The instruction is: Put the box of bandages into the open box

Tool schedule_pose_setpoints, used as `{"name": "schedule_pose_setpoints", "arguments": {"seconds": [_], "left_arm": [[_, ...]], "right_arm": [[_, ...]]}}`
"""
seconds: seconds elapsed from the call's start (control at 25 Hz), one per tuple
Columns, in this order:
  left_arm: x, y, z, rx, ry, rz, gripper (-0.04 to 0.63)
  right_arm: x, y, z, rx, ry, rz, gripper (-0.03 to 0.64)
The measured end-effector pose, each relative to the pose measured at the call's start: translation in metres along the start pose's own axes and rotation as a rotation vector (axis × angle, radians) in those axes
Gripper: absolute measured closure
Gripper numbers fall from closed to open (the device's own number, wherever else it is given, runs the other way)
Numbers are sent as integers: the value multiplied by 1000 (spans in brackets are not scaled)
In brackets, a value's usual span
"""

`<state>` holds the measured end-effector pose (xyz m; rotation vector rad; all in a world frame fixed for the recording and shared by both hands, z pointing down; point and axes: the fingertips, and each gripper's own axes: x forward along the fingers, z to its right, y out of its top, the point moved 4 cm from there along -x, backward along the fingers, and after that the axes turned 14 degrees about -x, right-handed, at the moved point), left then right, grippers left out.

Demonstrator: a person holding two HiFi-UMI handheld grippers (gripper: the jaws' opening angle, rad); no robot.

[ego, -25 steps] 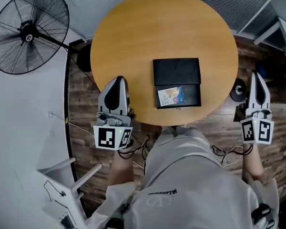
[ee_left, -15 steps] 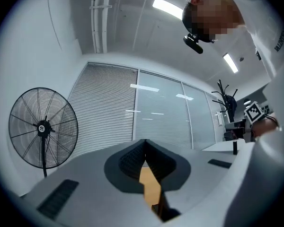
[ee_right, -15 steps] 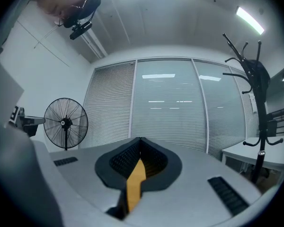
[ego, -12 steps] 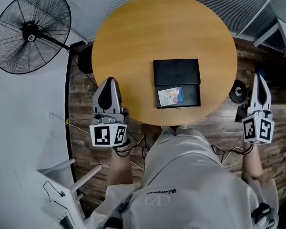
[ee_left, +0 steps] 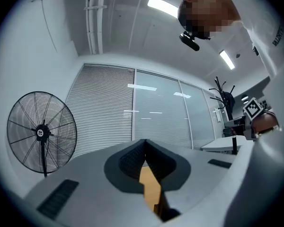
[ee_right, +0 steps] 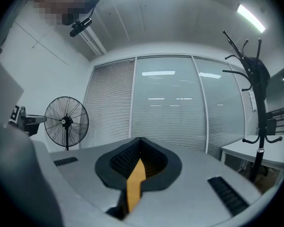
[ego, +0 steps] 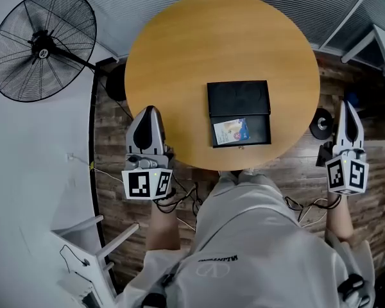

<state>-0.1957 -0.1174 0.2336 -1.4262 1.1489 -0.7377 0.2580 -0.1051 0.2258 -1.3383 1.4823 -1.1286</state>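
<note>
Twice saw shut, empty jaws: left gripper at table's near-left edge, right gripper beyond right edge; bandages box in open box.

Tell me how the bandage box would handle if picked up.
The box of bandages looks like a thin printed carton: probably light and fairly stiff, though squeezing may dent it. It lies flat in the open box, so rolling seems unlikely; its low profile may make pinching awkward.

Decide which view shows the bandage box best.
The head view: the bandage box lies in plain sight inside the open box. Both gripper views look towards blinds and a fan, so neither shows it.
</note>
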Motion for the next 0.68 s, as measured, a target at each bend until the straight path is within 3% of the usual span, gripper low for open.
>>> {"name": "schedule_pose_setpoints", "arguments": {"seconds": [0.68], "left_arm": [[-4,-4,0,-20,-1,-6,588]], "right_arm": [[-5,-5,-1,4,1,-5,600]]}}
